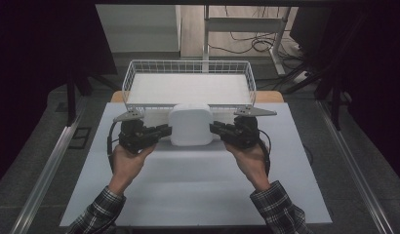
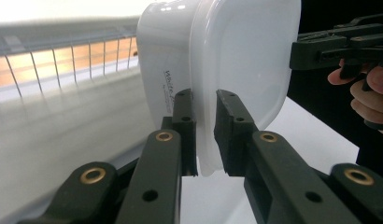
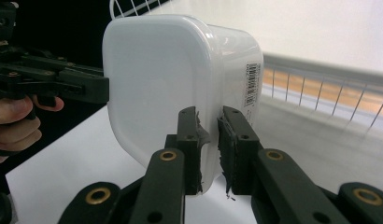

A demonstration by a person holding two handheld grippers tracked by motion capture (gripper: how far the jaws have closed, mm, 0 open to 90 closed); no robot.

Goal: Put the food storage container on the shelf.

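A white plastic container [image 1: 190, 124] with rounded corners sits between my two grippers, just in front of the wire basket [image 1: 188, 68]. My left gripper [image 1: 165, 130] is shut on the rim at the container's left edge; in the left gripper view the jaws pinch that thin rim [image 2: 204, 135]. My right gripper [image 1: 215, 128] is shut on the rim at the opposite edge [image 3: 209, 144]. The container [image 3: 166, 79] is tilted with its flat face toward the person, and a barcode label [image 3: 252, 84] shows on its side wall. Whether it rests on the table is hidden.
The white wire basket has a white liner [image 1: 188, 88] and stands at the table's far edge. The white table top [image 1: 198, 180] stretches toward the person. Dark floor, metal rails [image 1: 47, 170] and cables [image 1: 251, 44] surround the table.
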